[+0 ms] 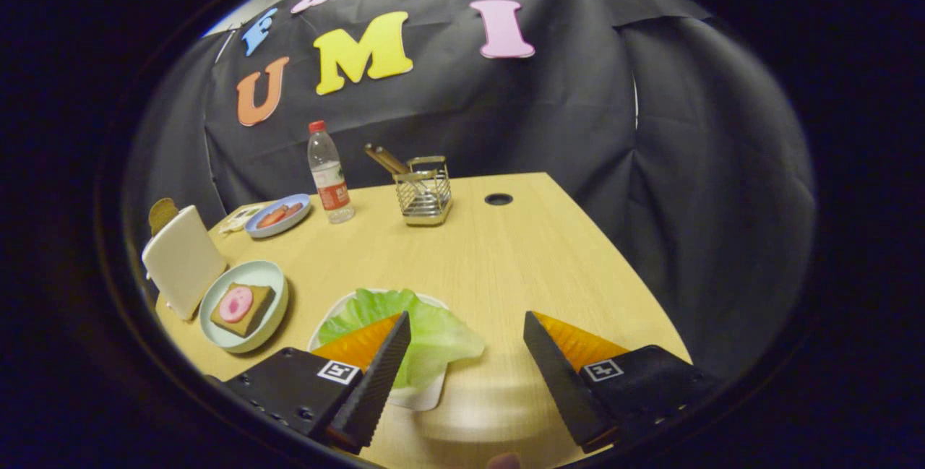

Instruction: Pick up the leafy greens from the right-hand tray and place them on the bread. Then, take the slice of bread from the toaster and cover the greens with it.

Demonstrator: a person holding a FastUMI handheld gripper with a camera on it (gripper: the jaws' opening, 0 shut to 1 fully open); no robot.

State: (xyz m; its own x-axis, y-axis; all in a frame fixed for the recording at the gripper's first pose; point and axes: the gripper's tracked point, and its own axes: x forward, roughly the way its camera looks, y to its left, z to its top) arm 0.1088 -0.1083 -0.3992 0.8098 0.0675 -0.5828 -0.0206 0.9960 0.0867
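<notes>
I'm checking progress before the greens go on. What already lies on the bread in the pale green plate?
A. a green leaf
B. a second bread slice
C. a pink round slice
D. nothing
C: a pink round slice sits on the bread; the leafy greens still lie in their tray beside the open gripper.

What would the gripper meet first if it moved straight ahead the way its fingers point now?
The open gripper aims at bare table just right of the leafy greens. Going straight on, the way looks free; the wire holder stands far beyond, slightly left. Depth is unclear.
</notes>
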